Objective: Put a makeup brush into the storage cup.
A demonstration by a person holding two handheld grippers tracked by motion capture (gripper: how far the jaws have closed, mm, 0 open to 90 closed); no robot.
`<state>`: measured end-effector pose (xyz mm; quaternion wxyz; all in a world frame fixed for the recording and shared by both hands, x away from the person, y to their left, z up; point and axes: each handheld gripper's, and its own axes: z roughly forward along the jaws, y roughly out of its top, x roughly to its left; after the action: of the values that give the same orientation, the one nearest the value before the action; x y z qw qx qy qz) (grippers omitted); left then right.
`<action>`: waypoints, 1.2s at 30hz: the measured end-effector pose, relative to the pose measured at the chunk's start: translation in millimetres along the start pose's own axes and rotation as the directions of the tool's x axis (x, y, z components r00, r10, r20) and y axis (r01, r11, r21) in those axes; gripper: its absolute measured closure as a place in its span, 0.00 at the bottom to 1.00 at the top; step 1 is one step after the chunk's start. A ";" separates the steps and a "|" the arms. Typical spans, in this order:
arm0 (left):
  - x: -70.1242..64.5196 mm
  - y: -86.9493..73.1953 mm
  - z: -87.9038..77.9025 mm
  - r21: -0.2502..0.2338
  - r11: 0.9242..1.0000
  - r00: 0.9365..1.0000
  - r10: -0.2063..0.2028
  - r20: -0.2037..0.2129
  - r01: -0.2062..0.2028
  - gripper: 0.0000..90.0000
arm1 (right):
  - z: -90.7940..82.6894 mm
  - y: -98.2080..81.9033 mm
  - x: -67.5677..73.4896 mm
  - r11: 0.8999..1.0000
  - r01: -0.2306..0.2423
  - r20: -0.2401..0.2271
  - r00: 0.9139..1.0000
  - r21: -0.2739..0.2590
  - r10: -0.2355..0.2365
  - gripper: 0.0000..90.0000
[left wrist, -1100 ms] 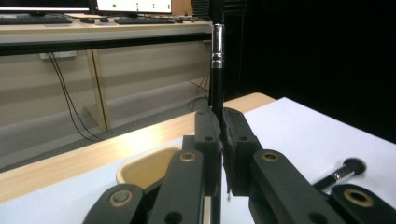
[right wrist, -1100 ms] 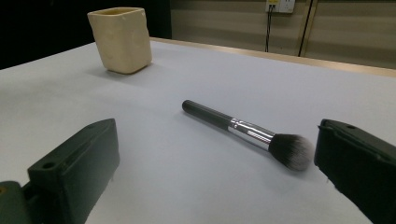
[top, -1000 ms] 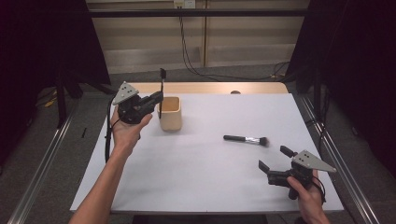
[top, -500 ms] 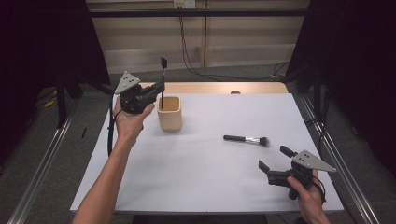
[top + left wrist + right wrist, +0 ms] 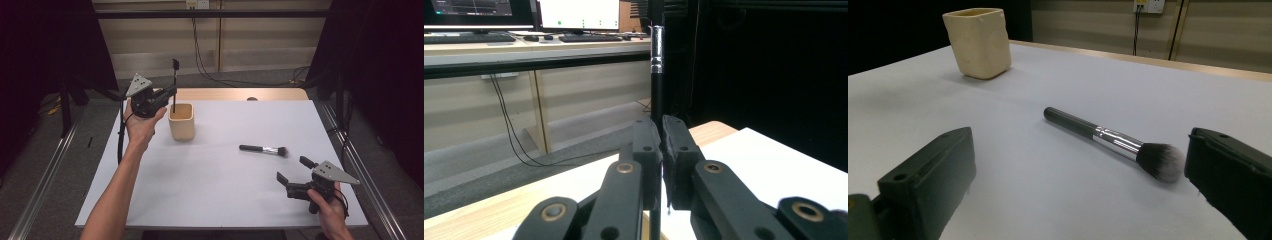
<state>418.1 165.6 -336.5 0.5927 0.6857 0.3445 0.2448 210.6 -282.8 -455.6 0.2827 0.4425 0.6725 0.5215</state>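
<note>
1. The left gripper (image 5: 167, 95) is held above the counter (image 5: 210, 190) near its far-left corner, its fingers (image 5: 646, 150) clamped on the thin black handle of an upright brush (image 5: 175, 85).
2. In the left gripper view the handle (image 5: 657, 95) rises straight up between the two fingers, a silver ferrule showing higher on it.
3. The lower end of this upright brush reaches down into the mouth of the cream cup (image 5: 181, 121), which stands on the counter just beside the left gripper, close to the far edge.
4. A second brush (image 5: 263, 149) lies flat on the counter right of centre, its bristle head pointing toward the right edge.
5. The right gripper (image 5: 296, 174) sits low near the counter's near-right corner, its fingers (image 5: 933, 175) spread wide apart and holding nothing.
6. In the right gripper view the lying brush (image 5: 1113, 142) is ahead of the open fingers, untouched, with the cup (image 5: 978, 42) farther off.
</note>
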 end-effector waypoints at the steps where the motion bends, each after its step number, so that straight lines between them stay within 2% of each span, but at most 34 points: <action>1: 1.0 -0.3 1.1 0.000 1.000 1.000 -0.003 -0.004 0.003 0.95 | -0.2 0.0 0.0 1.000 -0.001 0.000 1.000 0.001 0.001 0.00; 5: 1.3 -1.9 5.5 0.004 1.000 1.000 -0.011 -0.005 0.011 0.95 | 0.6 -0.1 -0.2 1.000 0.002 -0.001 1.000 0.002 -0.002 0.00; 6: 0.1 -1.0 6.5 0.004 1.000 1.000 0.007 -0.002 -0.007 0.95 | 0.7 -0.2 -0.1 1.000 0.001 -0.003 1.000 0.002 -0.001 0.00; 8: -1.0 1.0 8.9 -0.002 1.000 1.000 0.002 0.006 -0.002 0.95 | 1.0 -0.2 -0.2 1.000 0.003 -0.002 1.000 0.003 -0.003 0.00; 13: 0.6 0.5 15.4 0.002 1.000 1.000 0.005 -0.004 -0.005 0.95 | 0.5 0.0 0.1 1.000 0.002 -0.001 1.000 0.003 -0.002 0.00; 20: 6.7 -6.5 21.7 0.023 1.000 1.000 0.016 -0.025 -0.015 0.95 | 0.3 -0.1 -0.3 1.000 0.001 -0.003 1.000 0.002 -0.001 0.00; 22: 6.7 -8.3 23.4 0.029 1.000 1.000 0.010 -0.019 -0.010 0.95 | 0.2 -0.2 -0.3 1.000 0.001 0.000 1.000 0.000 -0.001 0.00; 23: 5.8 -9.4 24.3 0.034 0.999 1.000 0.021 -0.019 -0.020 0.95 | 0.1 -0.2 -0.2 1.000 -0.003 0.000 1.000 0.001 0.003 0.00; 25: 4.8 -12.2 26.3 0.038 0.999 1.000 0.004 -0.007 -0.003 0.95 | 0.0 -0.3 -0.8 1.000 0.000 -0.001 1.000 0.000 0.000 0.00; 28: 3.5 -18.7 29.1 0.050 0.999 1.000 0.019 -0.006 -0.018 0.95 | 0.0 -0.1 -0.6 1.000 -0.001 0.000 1.000 0.002 0.001 0.00; 36: 4.6 -29.7 30.2 0.065 0.998 1.000 0.010 -0.005 -0.009 0.95 | 0.4 -0.3 -0.9 1.000 0.000 -0.002 1.000 0.003 0.000 0.00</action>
<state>438.1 151.4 -371.3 0.5680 0.7055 0.3505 0.2381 211.2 -283.5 -456.1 0.2812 0.4427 0.6735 0.5209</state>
